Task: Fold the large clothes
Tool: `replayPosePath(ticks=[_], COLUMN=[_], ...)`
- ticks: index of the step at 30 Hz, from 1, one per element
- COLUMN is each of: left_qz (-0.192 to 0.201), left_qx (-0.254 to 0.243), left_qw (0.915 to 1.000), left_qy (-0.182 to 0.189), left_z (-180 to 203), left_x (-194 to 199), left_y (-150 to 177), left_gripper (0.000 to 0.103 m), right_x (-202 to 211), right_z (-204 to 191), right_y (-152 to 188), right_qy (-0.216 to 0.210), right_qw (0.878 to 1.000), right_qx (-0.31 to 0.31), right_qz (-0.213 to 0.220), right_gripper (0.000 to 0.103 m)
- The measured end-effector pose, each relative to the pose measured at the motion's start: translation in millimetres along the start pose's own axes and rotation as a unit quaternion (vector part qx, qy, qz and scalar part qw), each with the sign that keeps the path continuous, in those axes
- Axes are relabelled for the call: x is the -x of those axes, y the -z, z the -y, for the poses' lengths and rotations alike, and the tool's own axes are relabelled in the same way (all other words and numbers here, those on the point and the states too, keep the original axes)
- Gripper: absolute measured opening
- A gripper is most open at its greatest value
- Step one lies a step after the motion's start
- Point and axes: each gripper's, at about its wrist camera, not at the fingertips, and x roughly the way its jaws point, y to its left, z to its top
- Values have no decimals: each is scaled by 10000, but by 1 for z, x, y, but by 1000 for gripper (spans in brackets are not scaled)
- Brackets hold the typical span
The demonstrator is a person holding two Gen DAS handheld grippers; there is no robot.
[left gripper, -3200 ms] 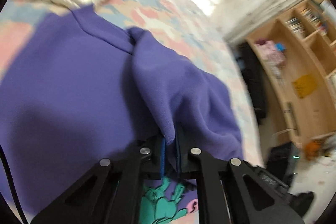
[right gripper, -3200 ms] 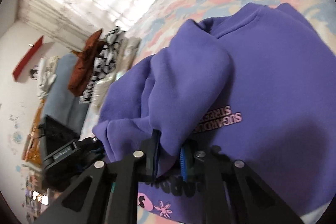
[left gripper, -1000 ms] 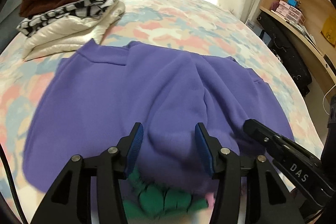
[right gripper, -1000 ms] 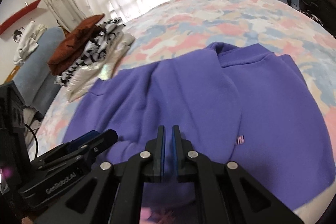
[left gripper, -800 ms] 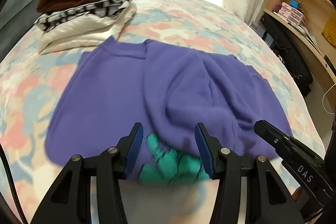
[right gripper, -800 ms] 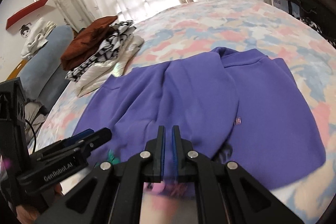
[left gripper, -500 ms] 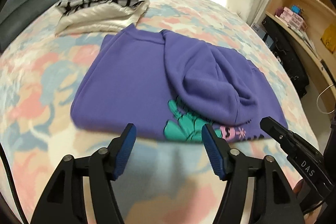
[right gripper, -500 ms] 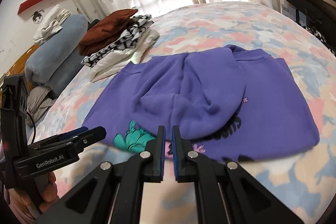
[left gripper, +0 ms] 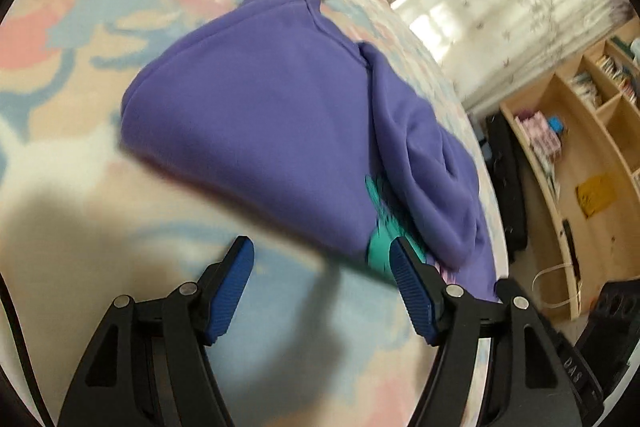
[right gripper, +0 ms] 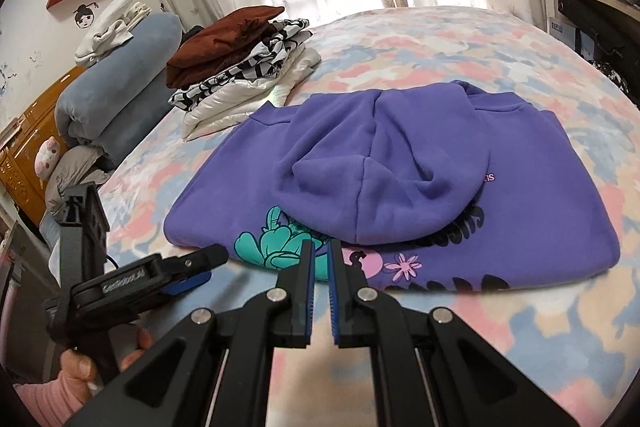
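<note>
A purple hoodie (right gripper: pixel 400 179) lies folded on the pastel patterned bed (right gripper: pixel 480 39), its hood laid over a teal and pink print. In the left wrist view the hoodie (left gripper: pixel 272 131) fills the middle, its near hem just beyond the fingertips. My left gripper (left gripper: pixel 320 259) hovers over the bedsheet, jaws opening, nothing between them. It also shows in the right wrist view as the left gripper (right gripper: pixel 188 267), near the hoodie's left front corner. My right gripper (right gripper: pixel 319 259) is shut and empty, just in front of the hoodie's near hem.
A stack of folded clothes (right gripper: pixel 248 67), brown over black-and-white over cream, sits at the bed's far left. A rolled grey-blue blanket (right gripper: pixel 116 83) lies left of it. Wooden shelves (left gripper: pixel 580 147) stand to the right of the bed. A hand (right gripper: pixel 80 367) holds the left gripper.
Both grippers have let go of the hoodie and drawn back from it. The left one has swung left and down towards the sheet, rolling, its jaws wider. The right stays shut.
</note>
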Motion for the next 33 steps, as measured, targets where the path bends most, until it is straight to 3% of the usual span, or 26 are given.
replayPosePath(ticks=[10, 12, 16, 17, 21, 25, 29, 33], left_qz=[330, 460, 771, 830, 1241, 1593, 1708, 1683], left_qx=[376, 360, 276, 195, -831, -1808, -2445, -2848], left_qw=[9987, 9983, 9964, 9961, 9866, 9665, 9505, 9405], left_qy=[-8, -58, -211, -227, -653, -888, -875, -780], left_z=[-8, -8, -5, -3, 34, 81, 121, 159], left_x=[-44, -47, -47, -44, -31, -23, -21, -24], left_y=[-46, -56, -69, -69, -64, -58, -55, -50], left_gripper=[67, 61, 25, 22, 18, 18, 18, 18], right_x=[-29, -36, -60, -67, -106, -105, -104, -103], right_z=[5, 6, 12, 14, 26, 33, 41, 51], right_y=[-22, -31, -49, -51, -43, -39, -37, -36], right_qy=[161, 267, 463, 516, 500, 317, 73, -187], right_qw=[9998, 9994, 9985, 9983, 9982, 9990, 9991, 9980], right_qx=[75, 130, 183, 195, 28, -94, -290, -551], right_qz=[104, 161, 237, 205, -338, -285, -296, -264], right_gripper=[5, 5, 5, 5, 5, 5, 5, 5])
